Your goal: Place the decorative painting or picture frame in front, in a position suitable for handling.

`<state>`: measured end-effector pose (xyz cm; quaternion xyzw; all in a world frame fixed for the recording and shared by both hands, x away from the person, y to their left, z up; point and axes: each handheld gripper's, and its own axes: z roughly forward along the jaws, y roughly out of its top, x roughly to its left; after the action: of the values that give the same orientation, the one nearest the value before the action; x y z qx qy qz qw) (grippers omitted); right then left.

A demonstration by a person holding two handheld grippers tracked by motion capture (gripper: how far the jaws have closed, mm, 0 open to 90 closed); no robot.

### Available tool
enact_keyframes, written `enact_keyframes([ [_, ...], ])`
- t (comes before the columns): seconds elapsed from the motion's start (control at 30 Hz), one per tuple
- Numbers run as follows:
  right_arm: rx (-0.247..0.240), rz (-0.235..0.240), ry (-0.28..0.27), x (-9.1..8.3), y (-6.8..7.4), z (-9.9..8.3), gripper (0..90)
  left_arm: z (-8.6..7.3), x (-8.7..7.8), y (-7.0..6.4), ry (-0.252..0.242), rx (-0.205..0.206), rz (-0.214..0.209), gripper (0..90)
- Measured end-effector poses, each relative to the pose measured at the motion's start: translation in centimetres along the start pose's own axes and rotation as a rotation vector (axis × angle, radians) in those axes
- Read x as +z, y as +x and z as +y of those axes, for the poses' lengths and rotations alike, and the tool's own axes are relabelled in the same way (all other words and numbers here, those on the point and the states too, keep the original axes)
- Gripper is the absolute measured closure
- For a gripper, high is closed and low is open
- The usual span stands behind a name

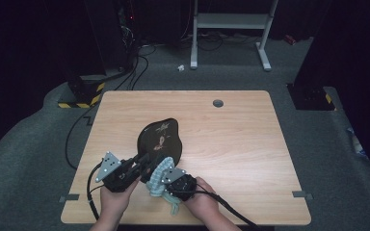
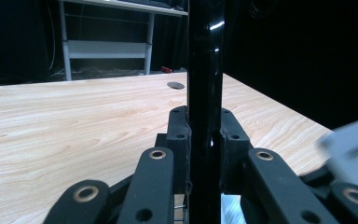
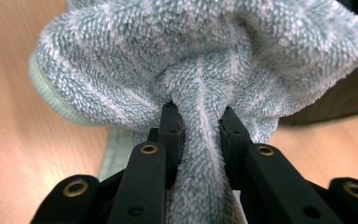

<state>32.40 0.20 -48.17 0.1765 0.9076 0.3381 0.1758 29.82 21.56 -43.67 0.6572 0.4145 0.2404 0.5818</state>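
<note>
A glossy black plate [image 1: 160,137] with a small printed motif is tilted up off the wooden table [image 1: 231,144] near its front middle. My left gripper [image 1: 143,163] is shut on the plate's near rim; in the left gripper view the black plate [image 2: 205,70] stands edge-on between the jaws of the left gripper [image 2: 204,135]. My right gripper [image 1: 166,179] is shut on a pale blue-green terry cloth [image 1: 160,178], bunched against the plate's lower edge. Seen from the right gripper view, the cloth [image 3: 205,60] bulges over the right gripper [image 3: 200,126].
A round cable grommet [image 1: 218,103] sits near the table's far edge. Beyond the table stand a white desk frame [image 1: 231,29] and black equipment with cables [image 1: 111,48] on grey carpet. Bare wood lies to the right and far side of the plate.
</note>
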Motion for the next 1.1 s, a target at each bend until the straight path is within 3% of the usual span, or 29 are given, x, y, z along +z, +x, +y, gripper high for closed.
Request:
enact_keyframes([
  [0.17,-0.026,-0.009,-0.066,-2.1,0.2,2.7,75.2,0.0,0.0,0.0,0.002,-0.004,-0.001,78.2],
  [0.27,-0.034,-0.018,-0.066,-2.2,0.1,2.9,75.1,0.0,0.0,0.0,0.002,-0.005,-0.003,78.2],
  [0.53,0.034,0.019,0.053,0.8,-1.9,-0.5,74.9,0.0,0.0,0.0,0.0,-0.006,-0.008,78.1],
  [0.8,0.08,-0.009,-0.026,-0.8,-2.4,-1.9,74.4,-0.1,0.0,-0.1,-0.008,0.01,0.008,77.4],
  [0.93,0.1,-0.018,-0.064,-1.7,-2.5,-2.6,74.1,-0.4,-0.1,0.3,0.01,0.001,0.013,67.1],
  [1.1,0.14,-0.029,-0.096,-2.5,-2.9,-3.6,73.6,-1.3,-0.6,0.2,0.047,0.023,0.024,57.4],
])
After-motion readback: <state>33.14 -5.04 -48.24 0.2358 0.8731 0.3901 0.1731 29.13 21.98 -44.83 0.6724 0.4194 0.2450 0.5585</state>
